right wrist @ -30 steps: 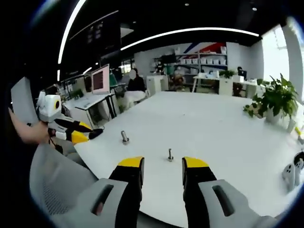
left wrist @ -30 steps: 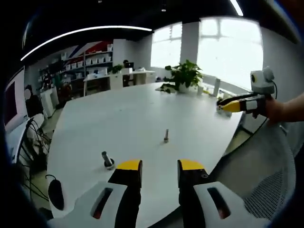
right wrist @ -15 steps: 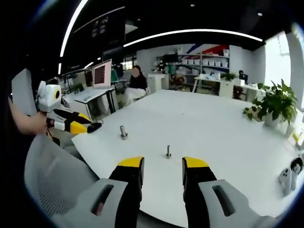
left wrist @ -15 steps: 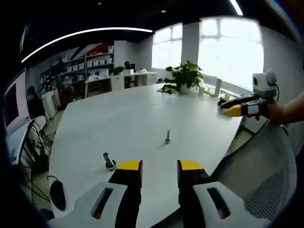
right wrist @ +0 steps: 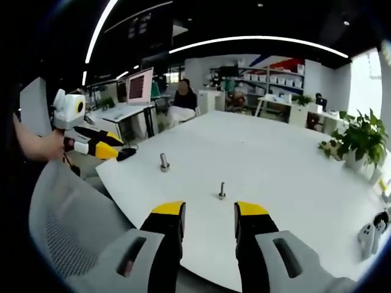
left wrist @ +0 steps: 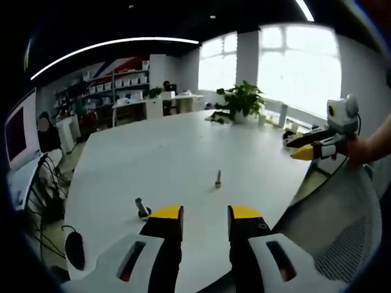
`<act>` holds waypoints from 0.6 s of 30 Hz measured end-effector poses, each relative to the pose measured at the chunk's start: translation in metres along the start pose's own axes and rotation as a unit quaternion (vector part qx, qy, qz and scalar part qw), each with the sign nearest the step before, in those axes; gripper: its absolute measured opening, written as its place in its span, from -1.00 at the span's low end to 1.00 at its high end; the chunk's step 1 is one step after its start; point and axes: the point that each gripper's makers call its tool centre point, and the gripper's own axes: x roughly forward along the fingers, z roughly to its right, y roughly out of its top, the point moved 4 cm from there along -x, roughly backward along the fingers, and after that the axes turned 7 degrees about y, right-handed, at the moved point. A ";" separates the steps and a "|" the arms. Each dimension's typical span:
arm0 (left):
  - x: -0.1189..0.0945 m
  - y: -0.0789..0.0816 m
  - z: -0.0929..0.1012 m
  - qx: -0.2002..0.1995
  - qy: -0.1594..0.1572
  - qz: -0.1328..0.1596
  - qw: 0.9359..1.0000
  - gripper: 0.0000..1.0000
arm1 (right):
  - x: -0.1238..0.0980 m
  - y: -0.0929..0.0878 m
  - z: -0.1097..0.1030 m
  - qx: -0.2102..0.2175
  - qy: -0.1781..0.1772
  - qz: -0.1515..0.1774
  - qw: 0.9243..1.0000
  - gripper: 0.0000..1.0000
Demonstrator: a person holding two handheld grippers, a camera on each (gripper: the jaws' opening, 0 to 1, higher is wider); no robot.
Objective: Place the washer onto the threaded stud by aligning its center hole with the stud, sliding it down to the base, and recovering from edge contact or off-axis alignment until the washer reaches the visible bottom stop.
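Open office, big white oval table (left wrist: 165, 152), windows and shelving beyond. Small upright metal threaded stud (left wrist: 217, 179) stands mid-table, ahead of both grippers; second, stubbier metal bolt on round base (left wrist: 141, 209) sits apart from it, nearer table edge. Washer too small to make out. Left gripper (left wrist: 204, 213) yellow-tipped jaws parted, nothing between. Right gripper (right wrist: 209, 210) likewise spread, empty. Potted green plant (left wrist: 239, 101) at far edge; grey mesh chair (right wrist: 73, 226) beside table

The left gripper (left wrist: 205, 213) hangs over the near edge of the white table (left wrist: 159, 146), jaws apart and empty. Straight ahead stands the threaded stud (left wrist: 218, 179); off its left jaw, a tilted bolt (left wrist: 142, 208). Far right, the right gripper (left wrist: 308, 146).
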 end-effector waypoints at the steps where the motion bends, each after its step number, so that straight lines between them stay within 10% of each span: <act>1: 0.000 0.001 -0.001 0.000 0.002 0.002 1.000 -0.46 | 0.000 -0.001 -0.001 -0.001 0.001 -0.002 1.000 -0.32; 18: -0.003 0.005 -0.003 -0.004 0.006 0.017 1.000 -0.45 | 0.004 -0.006 -0.002 -0.015 0.004 -0.020 1.000 -0.32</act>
